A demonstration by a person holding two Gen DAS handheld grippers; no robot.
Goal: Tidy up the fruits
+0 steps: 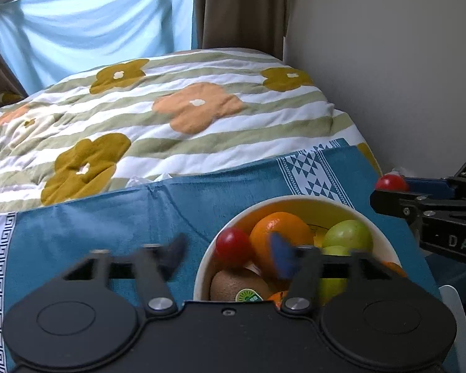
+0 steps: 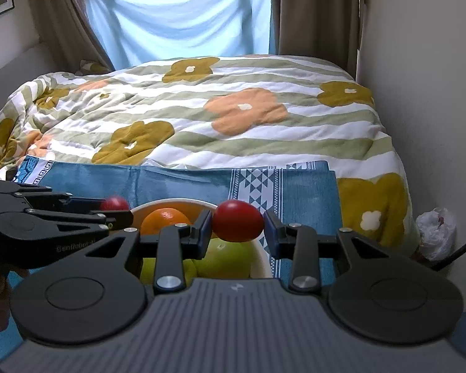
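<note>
A white bowl with a yellow inside sits on a blue cloth. It holds an orange, a red fruit, green apples and a kiwi. My left gripper is open and empty, its right finger over the bowl. My right gripper holds a second red fruit between its blue pads, above the bowl's right rim. This fruit also shows in the left wrist view. The bowl's orange and a green apple show under it.
The blue cloth lies on a bed with a flowered striped quilt. A wall runs along the right. A blue sheet hangs over the window behind. A white plastic bag lies on the floor at right.
</note>
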